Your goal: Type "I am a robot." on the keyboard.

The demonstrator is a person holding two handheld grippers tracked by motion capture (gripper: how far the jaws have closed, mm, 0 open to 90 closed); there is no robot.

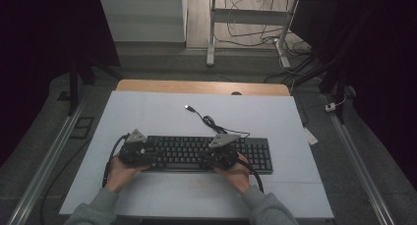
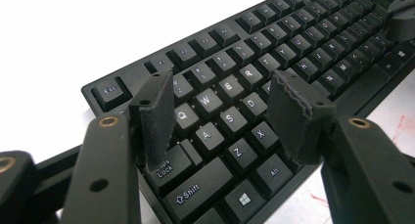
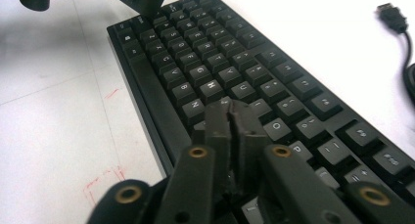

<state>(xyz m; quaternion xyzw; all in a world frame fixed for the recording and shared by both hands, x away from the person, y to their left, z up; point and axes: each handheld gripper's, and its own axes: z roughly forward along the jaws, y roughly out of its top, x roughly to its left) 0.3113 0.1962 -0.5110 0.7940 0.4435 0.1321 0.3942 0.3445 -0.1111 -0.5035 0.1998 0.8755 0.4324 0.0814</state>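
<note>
Keyboard point(image 1: 209, 154) laid flat on white worktop point(image 1: 147, 112), near front edge. Left gripper point(image 2: 222, 119) held spread above Q–A–S keys, none touched. Right gripper point(image 3: 231, 131) pressed together, tips down at keys near M – key-pressing judged under way; USB plug point(image 1: 188, 107) left unconnected.

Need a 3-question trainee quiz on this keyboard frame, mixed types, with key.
1. True or false: the right gripper has its jaws shut above the keyboard.
2. The left gripper hangs over which end of the keyboard? A) number pad B) Esc and Caps Lock end
3. What lies on the table beyond the keyboard, unplugged?

Key: 1 true. 2 B. 3 the USB plug of its cable.
</note>
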